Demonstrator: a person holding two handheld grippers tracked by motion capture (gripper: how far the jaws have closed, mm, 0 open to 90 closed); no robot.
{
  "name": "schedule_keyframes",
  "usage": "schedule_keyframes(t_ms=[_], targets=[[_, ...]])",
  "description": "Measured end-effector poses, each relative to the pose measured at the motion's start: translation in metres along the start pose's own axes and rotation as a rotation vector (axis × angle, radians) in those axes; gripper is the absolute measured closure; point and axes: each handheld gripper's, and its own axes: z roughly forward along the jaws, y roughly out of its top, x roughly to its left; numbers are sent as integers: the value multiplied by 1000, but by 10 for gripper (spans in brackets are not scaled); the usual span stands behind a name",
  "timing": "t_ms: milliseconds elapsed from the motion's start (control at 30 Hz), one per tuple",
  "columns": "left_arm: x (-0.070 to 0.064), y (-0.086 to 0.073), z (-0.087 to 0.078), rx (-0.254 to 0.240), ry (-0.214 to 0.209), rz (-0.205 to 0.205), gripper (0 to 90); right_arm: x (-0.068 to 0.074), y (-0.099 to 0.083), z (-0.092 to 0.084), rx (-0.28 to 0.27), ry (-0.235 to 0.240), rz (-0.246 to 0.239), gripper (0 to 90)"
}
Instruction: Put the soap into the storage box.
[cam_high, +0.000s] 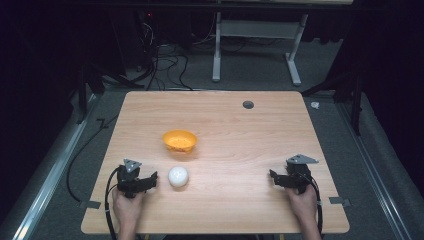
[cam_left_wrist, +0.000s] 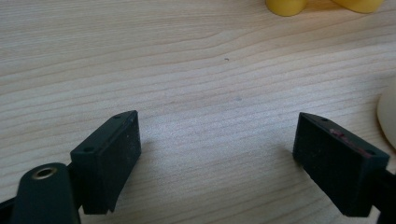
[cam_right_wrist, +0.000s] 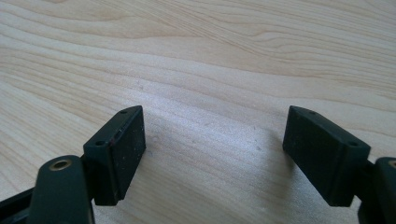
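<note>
A white round ball (cam_high: 178, 176) lies on the wooden table (cam_high: 240, 125), just in front of a small orange bowl (cam_high: 180, 141). My left gripper (cam_high: 151, 179) rests on the table a short way left of the ball, open, with bare wood between its jaws. In the left gripper view the ball's pale edge (cam_left_wrist: 387, 116) shows at the right and the bowl (cam_left_wrist: 322, 4) at the top. My right gripper (cam_high: 274, 177) sits at the table's front right, open and empty, far from both objects. In the right gripper view its jaws stand wide over bare wood.
A dark round cable hole (cam_high: 248, 104) is set in the table near its far edge. Beyond the table stand a white desk frame (cam_high: 256, 45) and loose cables on a grey carpet. A person's hands hold both grippers near the front edge.
</note>
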Motion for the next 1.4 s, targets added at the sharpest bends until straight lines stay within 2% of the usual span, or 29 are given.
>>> schedule_keyframes(t_ms=[533,733,1133,1400], targets=[[0,0,-2,-13,5,-4,156,0,0,0,0,-2,3,221],[-1,1,-6,-26,-18,-4,157,0,0,0,0,-2,4,221],[-11,6,-22,-70,-65,26,157,0,0,0,0,-2,5,221],[-20,13,-31,-104,-117,42,159,0,0,0,-1,-2,5,221]])
